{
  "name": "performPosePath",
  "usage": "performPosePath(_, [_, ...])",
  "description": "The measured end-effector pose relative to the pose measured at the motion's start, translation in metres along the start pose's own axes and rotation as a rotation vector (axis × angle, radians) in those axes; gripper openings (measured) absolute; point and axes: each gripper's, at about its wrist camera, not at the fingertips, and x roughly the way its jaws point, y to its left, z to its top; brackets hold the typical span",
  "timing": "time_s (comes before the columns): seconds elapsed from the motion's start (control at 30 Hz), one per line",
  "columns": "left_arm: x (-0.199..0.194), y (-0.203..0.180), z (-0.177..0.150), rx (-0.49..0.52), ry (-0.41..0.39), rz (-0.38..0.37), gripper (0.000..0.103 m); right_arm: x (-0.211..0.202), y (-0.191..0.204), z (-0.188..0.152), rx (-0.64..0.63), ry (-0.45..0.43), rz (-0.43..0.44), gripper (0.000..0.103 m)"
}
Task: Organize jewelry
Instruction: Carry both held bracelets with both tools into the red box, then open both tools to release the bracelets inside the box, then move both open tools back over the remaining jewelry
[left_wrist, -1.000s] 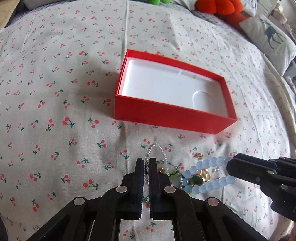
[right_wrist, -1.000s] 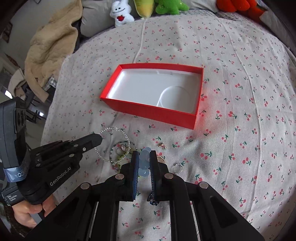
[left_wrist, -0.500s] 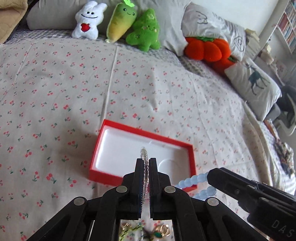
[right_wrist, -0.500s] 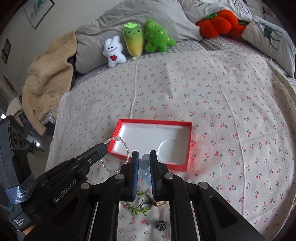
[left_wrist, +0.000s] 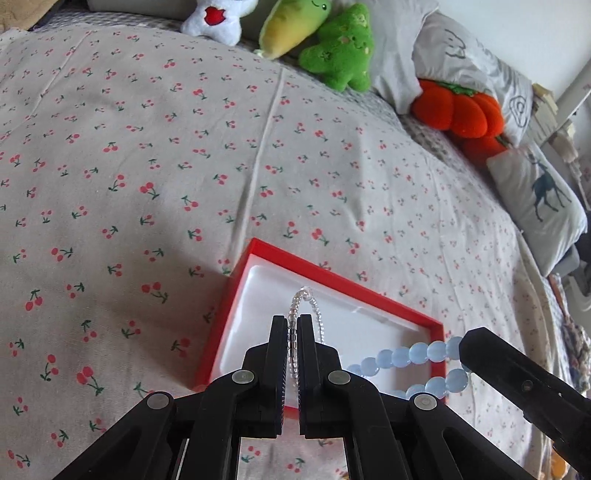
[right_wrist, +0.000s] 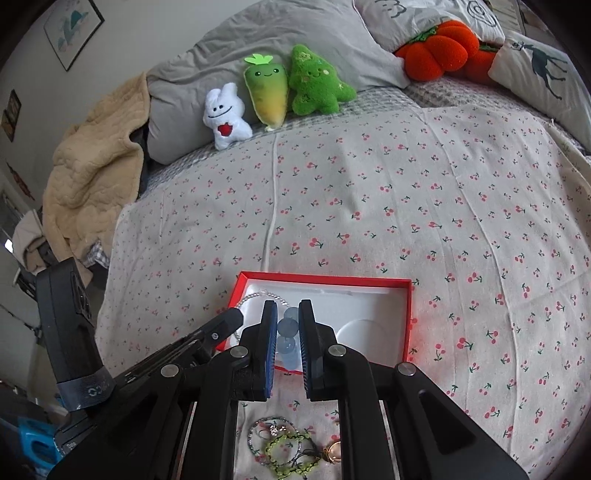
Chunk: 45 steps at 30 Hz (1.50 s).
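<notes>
Clear beads (left_wrist: 308, 306) sit pinched in the left jaws (left_wrist: 294, 321). Blue beads (right_wrist: 288, 326) are clamped in the right jaws (right_wrist: 288, 314), the red box (right_wrist: 408, 314) just ahead of both.

Between my left fingers (left_wrist: 275, 350) I see clear glassy beads (left_wrist: 309, 300); between the right fingers (right_wrist: 269, 343), frosted blue ones (right_wrist: 288, 326) — both over a matt red card box (right_wrist: 408, 314), smooth white liner, on woven cherry-print cloth (left_wrist: 147, 155).

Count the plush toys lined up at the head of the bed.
4: white bunny, carrot and green tree side by side against the grey pillow; orange pumpkin farther right by the deer pillow. Others may sit out of frame.
</notes>
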Motion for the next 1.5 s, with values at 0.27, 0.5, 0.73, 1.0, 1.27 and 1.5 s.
performPosePath(0.27, [0.009,0.006,0.000,0.030,0.008,0.064,0.000,0.023,-0.037,-0.006,0.026,0.054,-0.121,0.012])
performPosePath(0.5, [0.006,-0.008,-0.003,0.131,0.008,0.107,0.011,0.023,-0.047,-0.008,0.019,0.070,-0.123,0.014])
performPosePath(0.73, [-0.021,-0.017,-0.013,0.217,0.003,0.146,0.050,-0.003,-0.044,-0.013,-0.014,0.068,-0.132,0.033])
performPosePath(1.0, [-0.040,-0.008,-0.036,0.258,0.067,0.222,0.075,-0.022,-0.037,-0.032,-0.076,0.104,-0.142,0.052])
performPosePath(1.27, [-0.046,0.007,-0.057,0.227,0.153,0.211,0.084,-0.026,-0.033,-0.055,-0.140,0.154,-0.176,0.066])
performPosePath(1.5, [-0.044,0.016,-0.078,0.217,0.271,0.185,0.092,-0.018,-0.037,-0.076,-0.154,0.243,-0.200,0.069])
